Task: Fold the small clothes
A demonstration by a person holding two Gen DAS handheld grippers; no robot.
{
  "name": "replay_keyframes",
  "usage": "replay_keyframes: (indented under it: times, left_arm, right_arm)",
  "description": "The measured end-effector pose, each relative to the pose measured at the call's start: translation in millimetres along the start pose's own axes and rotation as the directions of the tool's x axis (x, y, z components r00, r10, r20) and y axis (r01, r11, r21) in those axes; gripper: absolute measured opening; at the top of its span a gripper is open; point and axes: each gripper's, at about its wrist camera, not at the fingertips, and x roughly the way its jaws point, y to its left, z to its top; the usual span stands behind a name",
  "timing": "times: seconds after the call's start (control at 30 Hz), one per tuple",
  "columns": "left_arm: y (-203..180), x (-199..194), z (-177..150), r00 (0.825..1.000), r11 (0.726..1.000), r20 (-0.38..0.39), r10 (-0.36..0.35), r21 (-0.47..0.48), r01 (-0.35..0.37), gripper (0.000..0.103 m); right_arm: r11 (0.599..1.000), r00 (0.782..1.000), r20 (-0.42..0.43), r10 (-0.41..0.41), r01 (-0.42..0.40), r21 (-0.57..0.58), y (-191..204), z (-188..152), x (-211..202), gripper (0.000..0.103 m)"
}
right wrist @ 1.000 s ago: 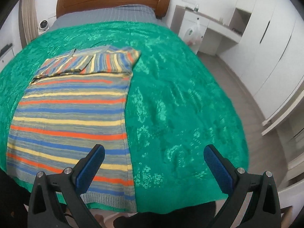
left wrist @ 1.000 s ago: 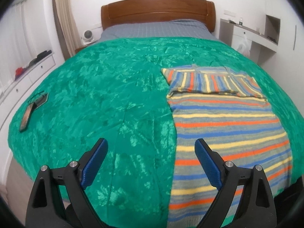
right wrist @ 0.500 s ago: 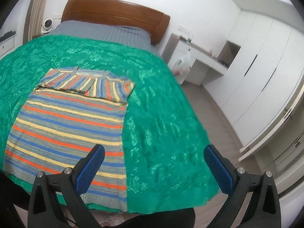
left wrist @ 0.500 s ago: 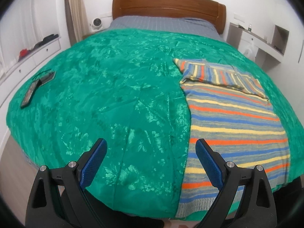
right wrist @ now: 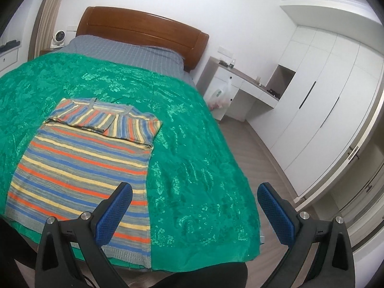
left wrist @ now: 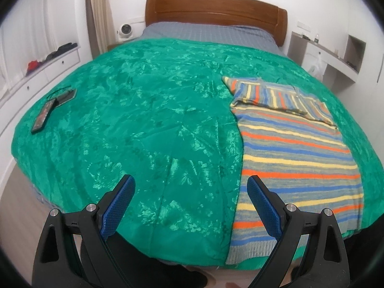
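A striped knit garment (left wrist: pixel 297 163) in grey, blue, orange and yellow lies flat on the green bedspread (left wrist: pixel 144 124), its sleeves folded across the far end. It also shows in the right wrist view (right wrist: pixel 79 165). My left gripper (left wrist: pixel 190 204) is open and empty, held back off the bed's foot, left of the garment's hem. My right gripper (right wrist: pixel 194 208) is open and empty, above the foot edge, just right of the garment.
A phone (left wrist: pixel 43 117) and a dark device with a cable (left wrist: pixel 64 96) lie on the bed's left side. A wooden headboard (left wrist: pixel 216 12) stands at the far end. A white desk (right wrist: pixel 242 84) and wardrobes (right wrist: pixel 324 110) stand to the right, across a strip of floor.
Both grippers have pulled back and up from the bed, so more of the room and the bed's foot edge shows. The garment has not moved. Both stay open.
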Motion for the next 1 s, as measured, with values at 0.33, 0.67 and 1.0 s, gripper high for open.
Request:
replay_keyframes:
  times: [0.33, 0.67, 1.0]
  left_arm:
    - [-15.5, -10.4, 1.4, 1.0, 1.0, -0.027, 0.011, 0.016, -0.011, 0.096]
    - [-49.6, -33.1, 7.1, 1.0, 0.993, -0.004, 0.003, 0.117, -0.003, 0.097]
    - [-59.6, -4.8, -5.7, 0.998, 0.987, -0.066, -0.014, 0.159, 0.024, 0.098]
  right_arm:
    - [0.997, 0.998, 0.003, 0.065, -0.065, 0.04, -8.4, -1.5, 15.0, 0.102]
    - [0.991, 0.996, 0.004, 0.092, -0.092, 0.094, -21.7, -10.7, 19.7, 0.102]
    - [0.979, 0.987, -0.005, 0.158, -0.156, 0.131, -21.2, -25.7, 42.1, 0.102]
